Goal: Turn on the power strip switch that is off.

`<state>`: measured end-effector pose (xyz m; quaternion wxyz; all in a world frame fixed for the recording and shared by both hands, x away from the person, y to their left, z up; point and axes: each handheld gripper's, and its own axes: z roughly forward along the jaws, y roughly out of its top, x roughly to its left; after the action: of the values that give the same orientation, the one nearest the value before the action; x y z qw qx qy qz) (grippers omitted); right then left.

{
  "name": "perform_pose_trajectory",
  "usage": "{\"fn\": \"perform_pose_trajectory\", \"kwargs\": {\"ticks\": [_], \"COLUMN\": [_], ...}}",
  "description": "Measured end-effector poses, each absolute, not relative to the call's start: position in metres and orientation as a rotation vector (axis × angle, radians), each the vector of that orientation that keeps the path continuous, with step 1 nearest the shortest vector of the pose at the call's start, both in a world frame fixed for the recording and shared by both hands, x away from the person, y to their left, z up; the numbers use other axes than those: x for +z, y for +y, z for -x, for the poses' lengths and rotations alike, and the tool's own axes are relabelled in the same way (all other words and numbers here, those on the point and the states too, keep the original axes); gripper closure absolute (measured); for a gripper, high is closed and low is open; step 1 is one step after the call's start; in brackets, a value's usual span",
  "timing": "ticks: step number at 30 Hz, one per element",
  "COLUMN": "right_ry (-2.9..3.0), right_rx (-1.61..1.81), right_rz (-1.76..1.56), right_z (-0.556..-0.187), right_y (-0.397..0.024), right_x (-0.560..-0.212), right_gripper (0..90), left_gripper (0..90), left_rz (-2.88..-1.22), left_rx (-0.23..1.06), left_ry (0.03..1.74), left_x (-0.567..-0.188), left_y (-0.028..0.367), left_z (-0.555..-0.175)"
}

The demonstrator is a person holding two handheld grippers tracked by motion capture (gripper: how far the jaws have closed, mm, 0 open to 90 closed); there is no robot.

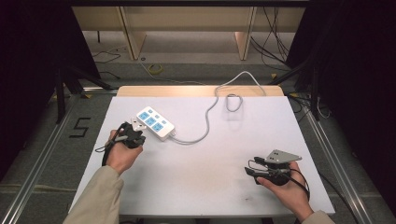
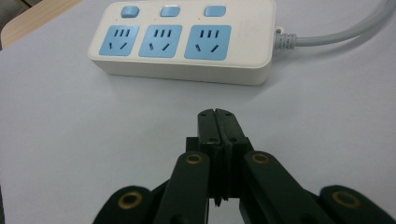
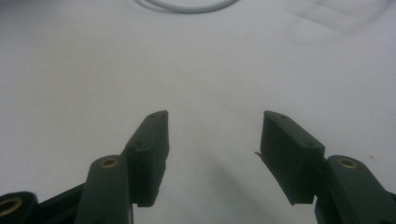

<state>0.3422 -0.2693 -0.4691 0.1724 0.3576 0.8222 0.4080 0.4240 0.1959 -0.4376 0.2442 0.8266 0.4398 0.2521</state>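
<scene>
1. Two hand-held grippers are over the white table [image 1: 196,186]. The left gripper [image 2: 218,116] has its jaws pressed together with nothing between them; the right gripper [image 3: 212,135] has its jaws spread wide over bare table, also holding nothing.
2. Seen from the high view, the left gripper [image 1: 132,132] sits just beside the near-left end of the power strip [image 1: 155,123], without clearly touching it. The right gripper [image 1: 256,173] rests low at the table's near right, well apart from the strip.
3. One power strip [image 2: 187,42] lies flat in the left half of the table, sockets facing up. Its long axis runs slantwise, from far-left to near-right in the high view, and crosswise ahead of the jaws in the left gripper view.
4. On its face I count three blue sockets [image 2: 161,41] in a row and three blue switches [image 2: 170,10] beside them.
5. One grey cable [image 1: 205,122] leaves the strip's right end, curves up the table, loops near the far edge and drops off the back.
</scene>
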Motion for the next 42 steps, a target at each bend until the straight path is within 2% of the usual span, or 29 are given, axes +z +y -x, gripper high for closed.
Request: {"fn": "perform_pose_trajectory", "kwargs": {"ticks": [42], "right_ry": [2.325], "right_rx": [1.166], "right_rz": [-1.016], "right_z": [-0.342], "right_y": [-0.269], "right_x": [-0.468], "right_gripper": [43.6], "left_gripper": [89.8], "left_rz": [-2.344], "left_rx": [0.745], "left_ry": [1.19], "left_x": [-0.427], "left_y": [0.197], "left_z": [-0.476]}}
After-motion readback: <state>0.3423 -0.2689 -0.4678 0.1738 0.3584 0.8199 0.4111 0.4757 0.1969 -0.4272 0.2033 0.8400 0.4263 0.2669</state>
